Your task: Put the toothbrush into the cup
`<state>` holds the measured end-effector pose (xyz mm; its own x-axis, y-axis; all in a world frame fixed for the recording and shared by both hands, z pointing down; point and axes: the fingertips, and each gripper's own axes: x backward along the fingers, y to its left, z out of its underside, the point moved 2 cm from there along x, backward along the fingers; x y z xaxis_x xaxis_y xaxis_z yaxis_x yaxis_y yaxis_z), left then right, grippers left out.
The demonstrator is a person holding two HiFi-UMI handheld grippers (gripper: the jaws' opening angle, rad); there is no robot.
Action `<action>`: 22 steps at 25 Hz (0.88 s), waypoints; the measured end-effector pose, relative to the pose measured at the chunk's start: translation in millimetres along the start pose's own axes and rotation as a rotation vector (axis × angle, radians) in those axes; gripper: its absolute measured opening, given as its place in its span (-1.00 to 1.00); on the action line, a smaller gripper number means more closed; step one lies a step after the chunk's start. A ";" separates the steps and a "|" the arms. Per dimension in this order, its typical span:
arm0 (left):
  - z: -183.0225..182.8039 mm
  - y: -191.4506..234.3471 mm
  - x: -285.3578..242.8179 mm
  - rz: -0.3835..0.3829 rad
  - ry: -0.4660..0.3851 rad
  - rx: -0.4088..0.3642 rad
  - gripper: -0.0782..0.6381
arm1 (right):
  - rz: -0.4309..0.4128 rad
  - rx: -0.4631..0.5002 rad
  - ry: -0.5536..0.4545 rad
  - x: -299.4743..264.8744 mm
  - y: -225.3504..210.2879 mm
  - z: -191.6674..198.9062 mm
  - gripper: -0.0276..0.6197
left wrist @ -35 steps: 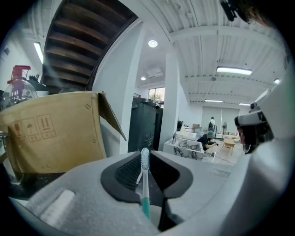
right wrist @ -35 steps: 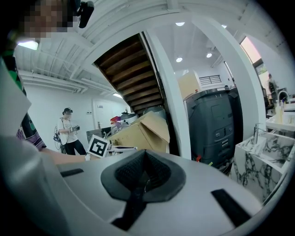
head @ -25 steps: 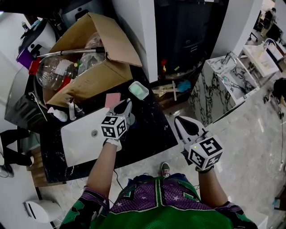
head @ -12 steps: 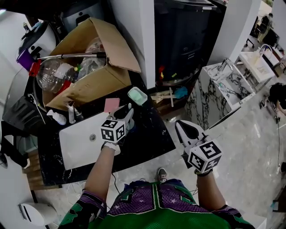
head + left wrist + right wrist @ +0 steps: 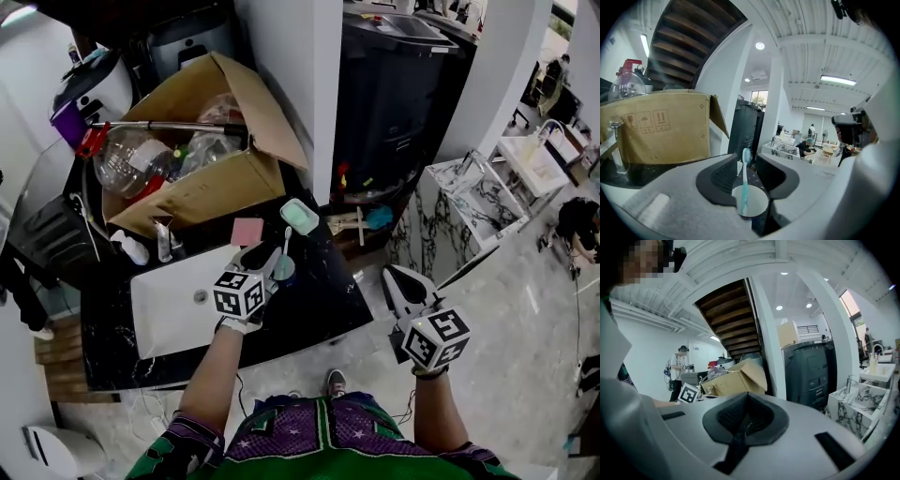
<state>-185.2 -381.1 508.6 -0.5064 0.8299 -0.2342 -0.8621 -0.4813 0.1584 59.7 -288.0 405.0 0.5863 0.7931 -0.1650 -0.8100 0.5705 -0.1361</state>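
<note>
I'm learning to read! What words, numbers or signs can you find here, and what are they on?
No words or numbers can be read anywhere.
On the cardboard box: three small printed handling pictures, too blurred to tell apart.
On the cubes of the left gripper and right gripper: square black-and-white markers, which are patterns and not letters.

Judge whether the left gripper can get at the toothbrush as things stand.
Probably yes. The left gripper has its jaws apart, and the toothbrush stands in the cup just ahead, in line with the gap. Nothing shows in between.
</note>
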 end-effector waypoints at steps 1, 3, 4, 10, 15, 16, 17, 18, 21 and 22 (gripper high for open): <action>0.0 0.0 6.1 -0.001 -0.006 0.003 -0.43 | 0.009 0.002 -0.004 2.6 2.3 -1.4 -0.91; -0.4 -0.9 19.4 -0.004 -0.016 0.008 -0.43 | 0.022 0.005 -0.012 8.4 8.7 -4.9 -0.91; -0.9 -2.2 26.3 -0.005 -0.021 0.009 -0.43 | 0.028 0.007 -0.015 11.6 12.6 -6.7 -0.91; -8.3 -13.7 68.3 0.006 -0.057 -0.003 -0.43 | 0.047 0.009 -0.025 22.7 39.9 -7.6 -0.91; -16.0 -23.3 106.7 0.016 -0.094 -0.013 -0.43 | 0.041 0.014 -0.043 25.6 72.6 -9.8 -0.91; -17.2 -24.4 114.9 0.016 -0.101 -0.015 -0.43 | 0.037 0.018 -0.048 25.4 80.3 -10.1 -0.91; -18.0 -24.9 123.3 0.017 -0.107 -0.018 -0.43 | 0.033 0.021 -0.052 25.0 88.2 -9.9 -0.91; -18.7 -25.0 131.7 0.017 -0.112 -0.025 -0.43 | 0.028 0.024 -0.056 24.3 96.3 -9.4 -0.91; -24.1 -25.9 155.4 0.018 -0.131 -0.055 -0.44 | 0.016 0.026 -0.070 21.7 117.8 -8.2 -0.91; -26.8 -27.1 162.4 0.021 -0.139 -0.061 -0.44 | 0.014 0.024 -0.077 20.9 123.7 -8.2 -0.91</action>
<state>-244.6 -240.8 440.5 -0.5202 0.8487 -0.0957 -0.8532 -0.5114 0.1023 -28.1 -202.6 376.7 0.5725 0.8148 -0.0914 -0.8190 0.5630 -0.1108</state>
